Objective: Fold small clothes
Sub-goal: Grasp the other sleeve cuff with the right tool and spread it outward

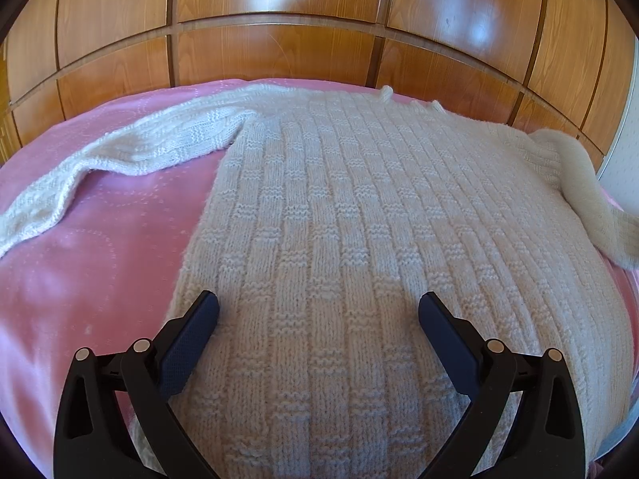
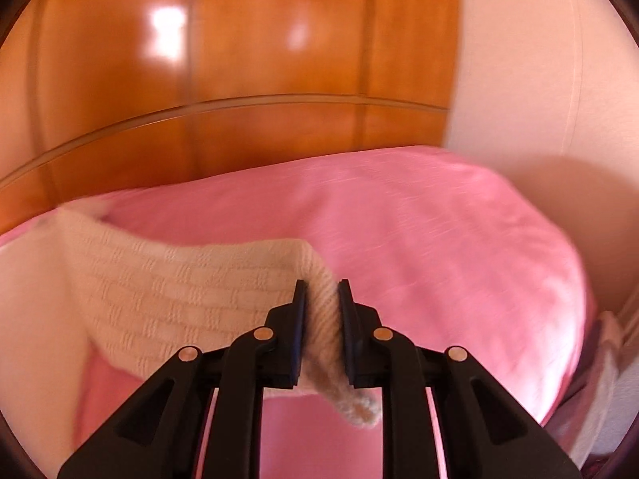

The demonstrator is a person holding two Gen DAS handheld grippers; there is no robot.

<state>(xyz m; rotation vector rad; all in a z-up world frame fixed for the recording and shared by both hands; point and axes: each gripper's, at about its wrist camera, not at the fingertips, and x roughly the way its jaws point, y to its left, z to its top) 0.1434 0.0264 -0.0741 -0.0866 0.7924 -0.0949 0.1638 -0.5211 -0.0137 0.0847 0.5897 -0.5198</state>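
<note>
The cream knitted sweater (image 1: 339, 219) lies flat on the pink bed (image 1: 100, 279), its long axis running away from the spread, empty left gripper (image 1: 318, 311) above its near hem. The right gripper (image 2: 322, 291), nearer the bed's right edge, pinches the right sleeve (image 2: 323, 319), lifted leftward of the body.

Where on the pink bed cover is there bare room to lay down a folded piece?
Bare pink cover lies between the spread sleeve and the sweater body. A wider bare stretch is beyond the right gripper. The middle is crowded by the sweater.

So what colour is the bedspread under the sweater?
Pink, with faint stitched curving lines; the bedspread shows best in the left wrist view, beneath the cream knit sweater.
</note>
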